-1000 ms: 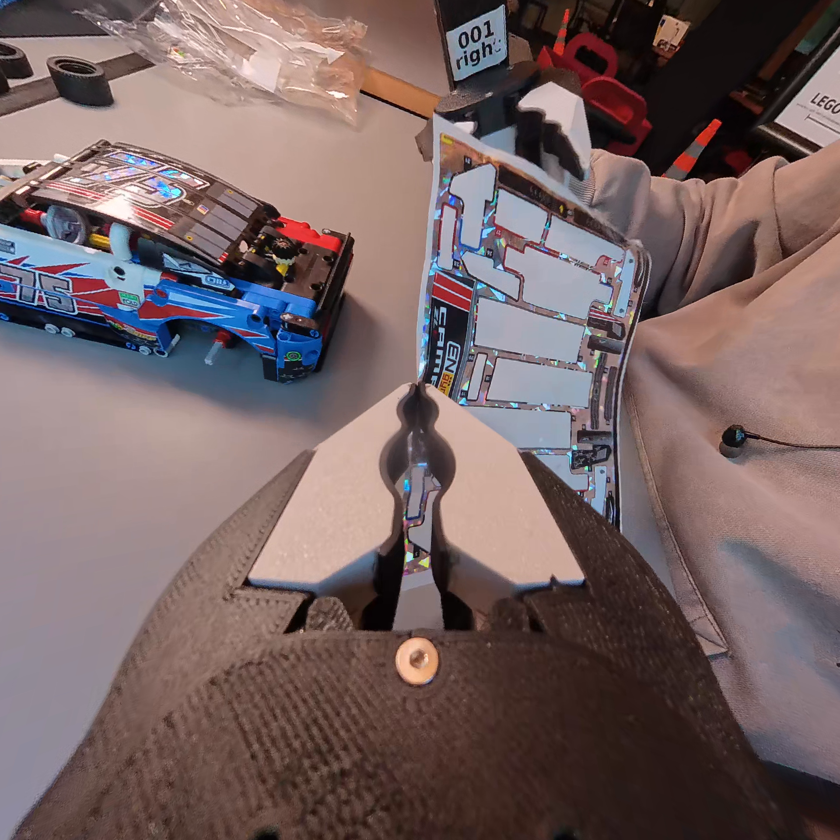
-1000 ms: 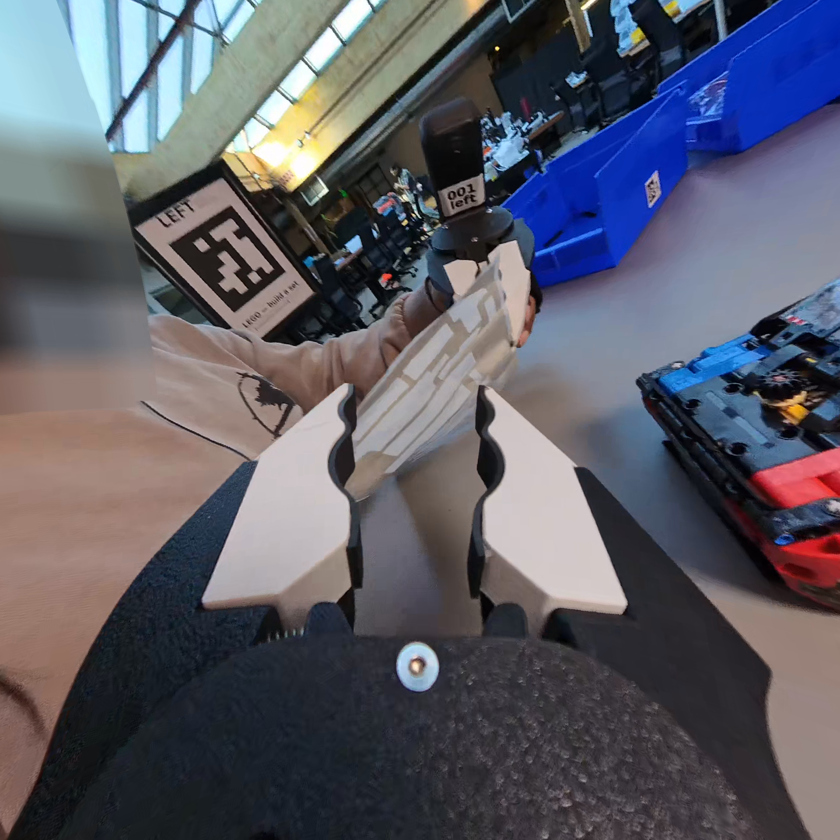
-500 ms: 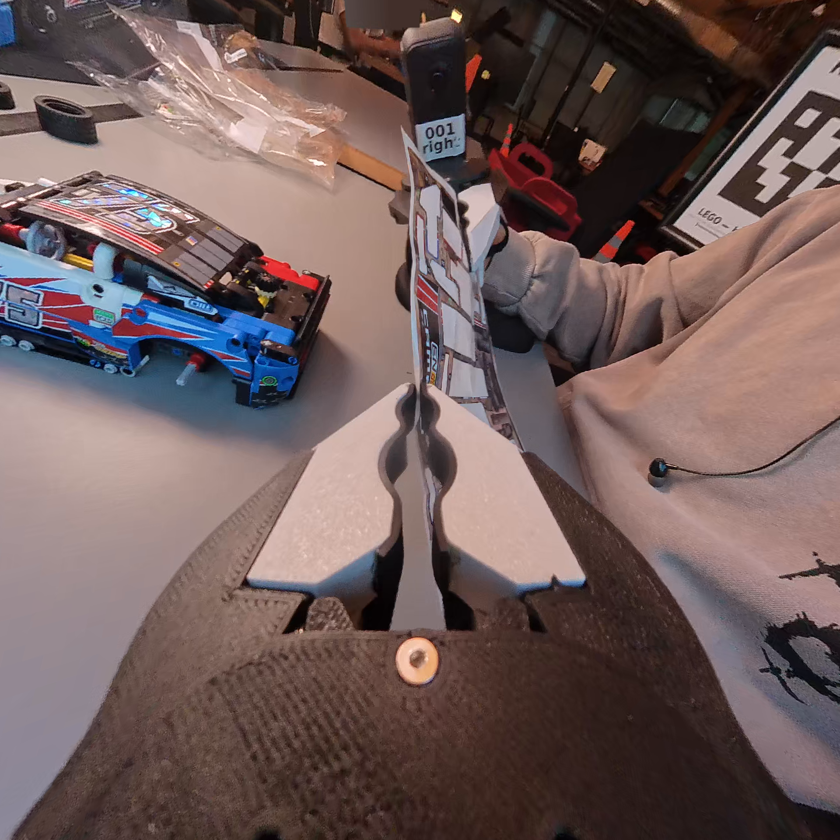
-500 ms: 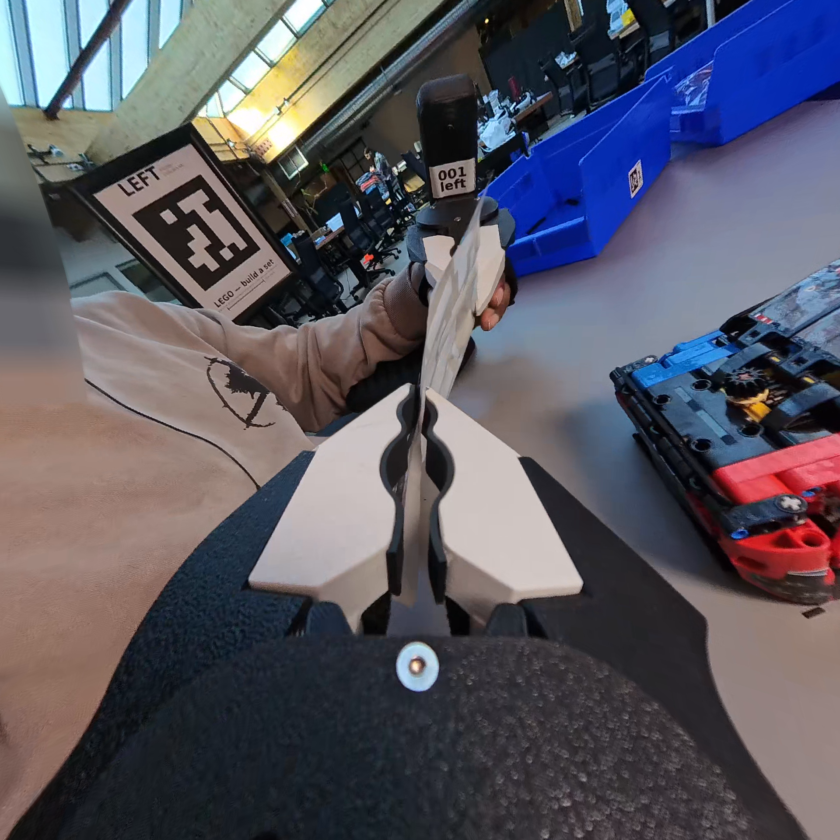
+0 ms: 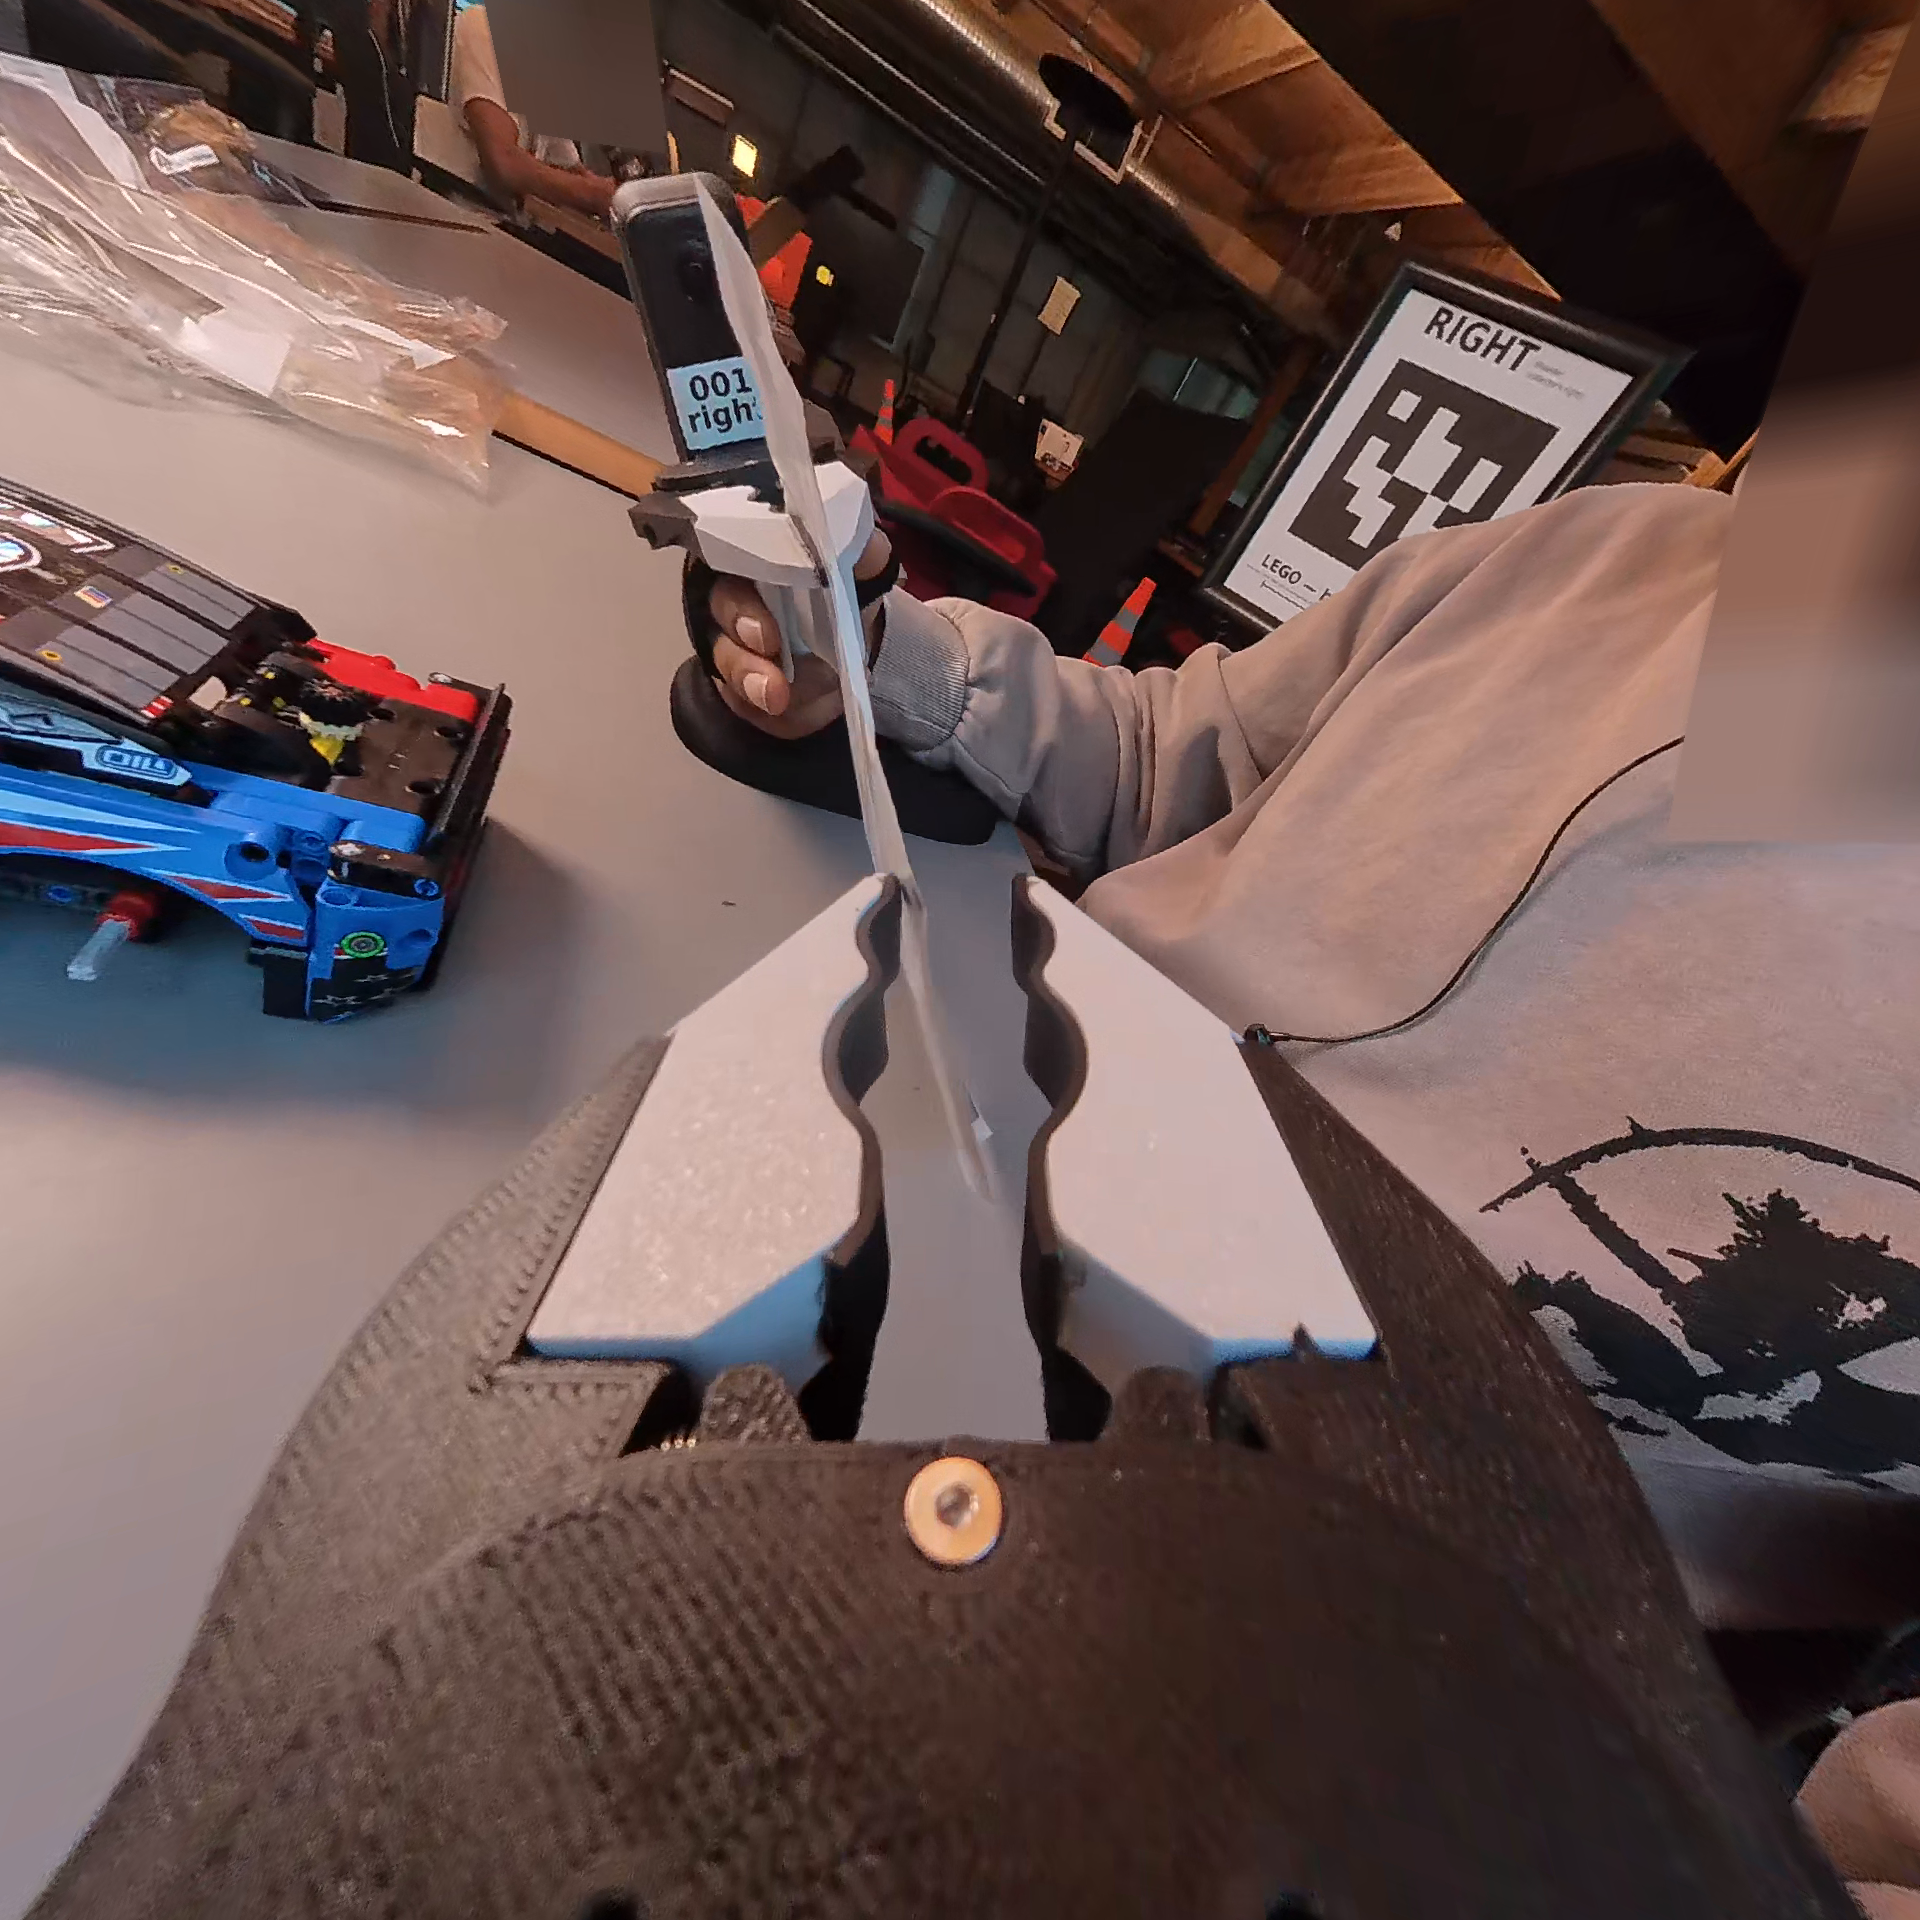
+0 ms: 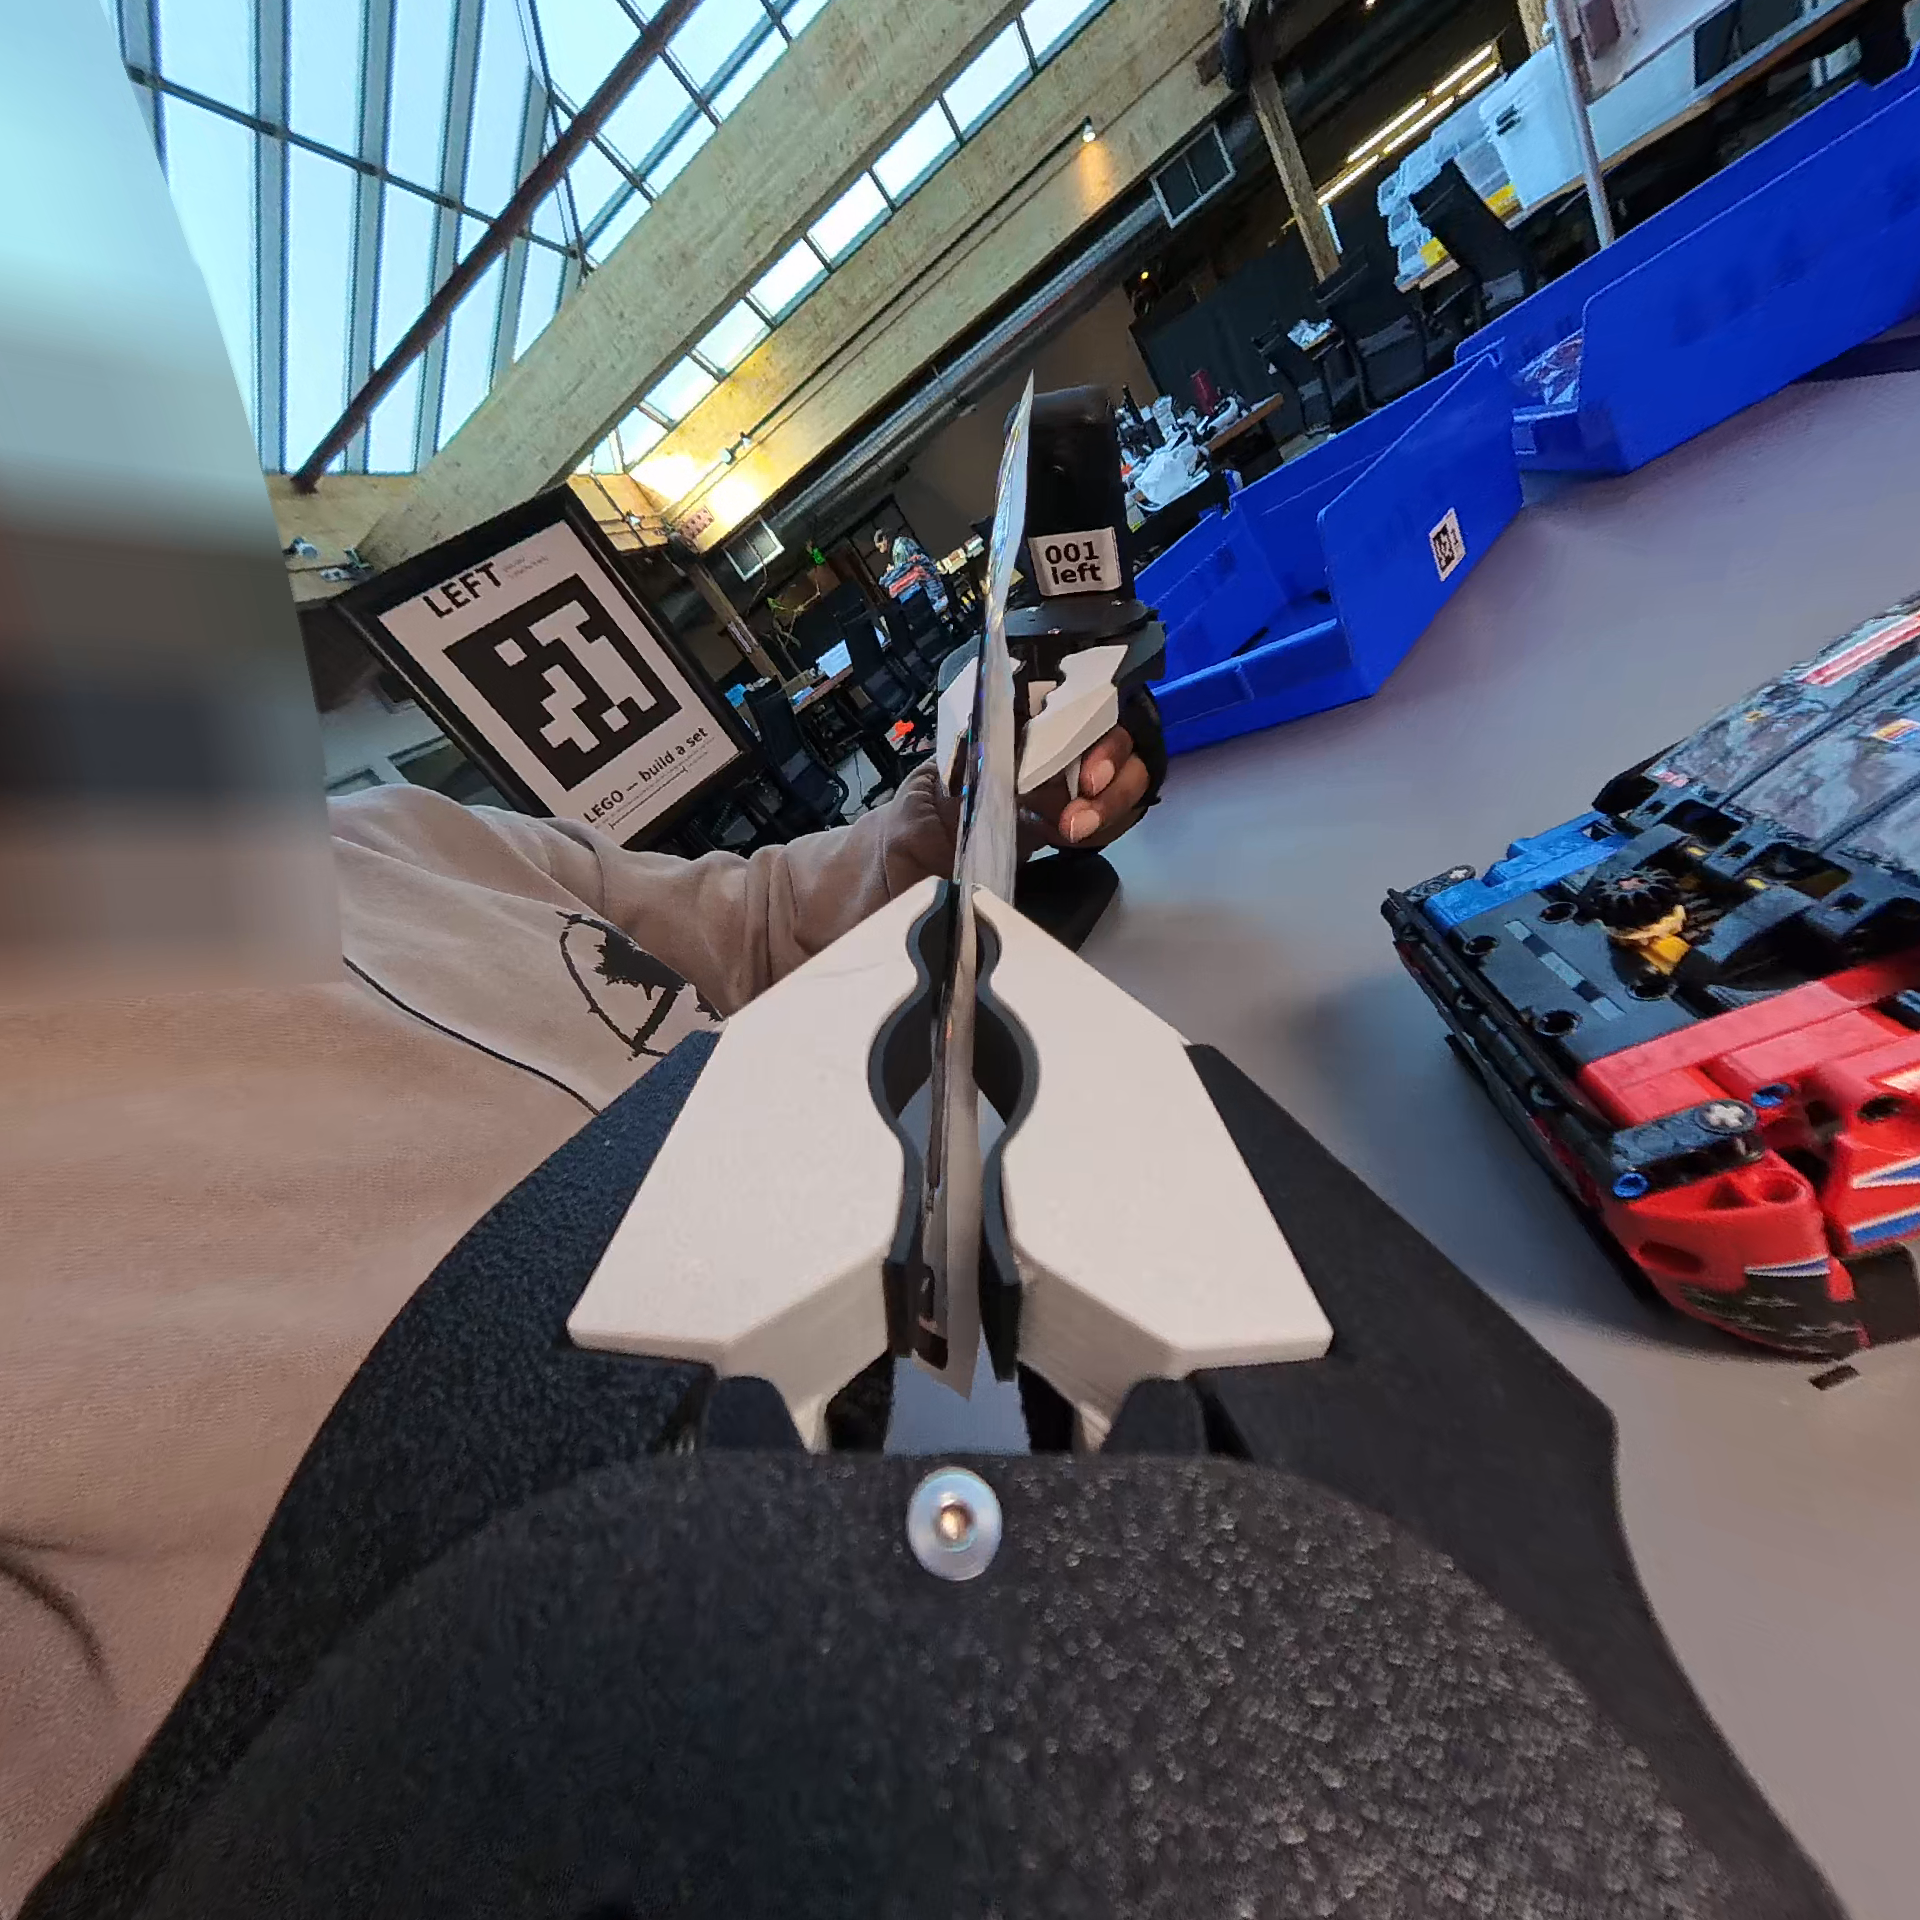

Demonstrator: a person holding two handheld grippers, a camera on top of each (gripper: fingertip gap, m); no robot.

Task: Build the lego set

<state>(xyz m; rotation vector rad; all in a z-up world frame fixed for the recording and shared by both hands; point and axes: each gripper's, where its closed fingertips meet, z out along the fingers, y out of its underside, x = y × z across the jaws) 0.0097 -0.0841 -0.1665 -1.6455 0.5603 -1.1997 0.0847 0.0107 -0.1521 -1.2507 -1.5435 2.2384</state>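
A sticker sheet (image 5: 862, 748) stands on edge above the grey table (image 5: 208, 1195). My left gripper (image 5: 954, 888) is open, and the sheet's lower end passes loosely between its jaws. My right gripper (image 6: 961, 899) is shut on the sticker sheet (image 6: 987, 748), which rises edge-on out of its jaws. The right gripper also shows far off in the left wrist view (image 5: 800, 530), clamped on the sheet's upper part. The left gripper shows far off in the right wrist view (image 6: 1060, 696), behind the sheet. The blue, red and black lego car (image 5: 260, 790) sits on the table, and its rear shows in the right wrist view (image 6: 1714, 1018).
A clear plastic bag (image 5: 239, 312) lies at the back left of the table. Blue bins (image 6: 1403, 561) stand behind the car. A person in a beige sweatshirt (image 5: 1455, 935) sits close to both grippers. Framed marker signs (image 5: 1455, 447) (image 6: 561, 675) stand behind. There is about 12 centimeters between the tips of the two grippers.
My right gripper has shut on the sticker sheet, then my left gripper has opened and let it go. The sheet has turned from face-on to edge-on and both grippers have tilted up.
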